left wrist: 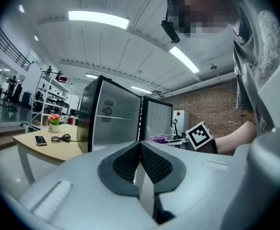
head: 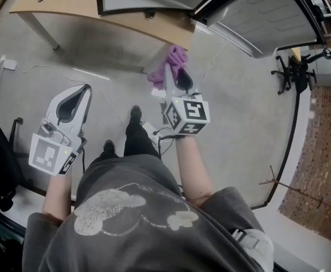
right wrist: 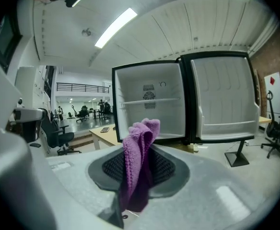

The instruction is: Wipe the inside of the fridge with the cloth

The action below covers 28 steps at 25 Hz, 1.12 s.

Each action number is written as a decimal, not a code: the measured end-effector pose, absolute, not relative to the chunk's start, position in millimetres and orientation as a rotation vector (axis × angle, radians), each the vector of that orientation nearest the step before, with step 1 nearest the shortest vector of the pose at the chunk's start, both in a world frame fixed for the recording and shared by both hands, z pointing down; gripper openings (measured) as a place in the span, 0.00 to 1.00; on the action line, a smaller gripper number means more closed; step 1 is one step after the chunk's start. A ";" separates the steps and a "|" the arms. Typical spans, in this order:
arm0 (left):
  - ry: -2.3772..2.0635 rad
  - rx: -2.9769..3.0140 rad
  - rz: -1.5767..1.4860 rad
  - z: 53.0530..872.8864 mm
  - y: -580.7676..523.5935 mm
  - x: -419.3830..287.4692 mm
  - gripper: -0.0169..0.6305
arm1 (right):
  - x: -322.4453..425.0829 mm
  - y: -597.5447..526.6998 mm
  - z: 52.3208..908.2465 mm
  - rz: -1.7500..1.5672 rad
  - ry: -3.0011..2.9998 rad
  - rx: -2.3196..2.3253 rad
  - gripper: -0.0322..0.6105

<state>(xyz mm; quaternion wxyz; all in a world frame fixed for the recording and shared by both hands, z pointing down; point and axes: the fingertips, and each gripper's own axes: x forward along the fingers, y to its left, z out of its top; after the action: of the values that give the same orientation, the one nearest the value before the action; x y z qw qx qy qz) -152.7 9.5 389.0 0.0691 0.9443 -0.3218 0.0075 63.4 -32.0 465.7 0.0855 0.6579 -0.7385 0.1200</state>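
- Between the jaws of the right hand-held gripper point(right wrist: 139, 174): cloth point(right wrist: 140, 143), purple, pinched at the middle. The free end stands up past the tips and a darker fold hangs below.
- Head view agrees: cloth point(head: 174, 58) bunched at the tip of the right hand-held gripper point(head: 175, 79), held out front over the floor.
- Cloth is well short of the fridge point(right wrist: 130, 90) and touches nothing but the jaws.
- Fridge sits on the bench point(head: 86, 4) with its door point(right wrist: 224, 95) swung wide to the right. The cavity looks bare, one shelf line across the back.
- Left hand-held gripper point(left wrist: 140, 152): pads closed on each other, nothing between them. It is held low at the person's left point(head: 75, 102), away from the fridge.
- Step, as I read it: the approach. Cloth is gripped and the door is open, but no wiping contact yet.
- Next move calls for:
  - carrying the right hand-held gripper forward and into the cavity, clear of the door edge;
  - leading with the free end so fabric meets the wall or shelf, not the jaw tips;
  - keeping the pinch firm, since the cloth could drag out under a stroke.
- Left has no obvious job; it could steady the door.
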 end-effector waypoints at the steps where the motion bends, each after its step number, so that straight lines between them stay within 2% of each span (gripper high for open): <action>1: -0.962 2.849 0.019 387.7 22.1 -161.6 0.05 | 56.3 -18.2 464.2 0.353 -2.193 1.977 0.19; 11: -0.810 2.889 -0.046 369.8 109.4 -197.2 0.05 | 15.6 100.2 436.3 0.324 -2.105 2.060 0.19; 28: -0.858 2.902 -0.057 376.2 165.1 -188.3 0.05 | 5.1 152.0 450.1 0.343 -2.155 1.990 0.19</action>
<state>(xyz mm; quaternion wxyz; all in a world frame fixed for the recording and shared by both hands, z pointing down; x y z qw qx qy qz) -188.3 165.1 376.2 0.0575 0.9572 -0.2829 -0.0189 5.1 152.0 450.1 0.0942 0.6708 -0.7265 0.1155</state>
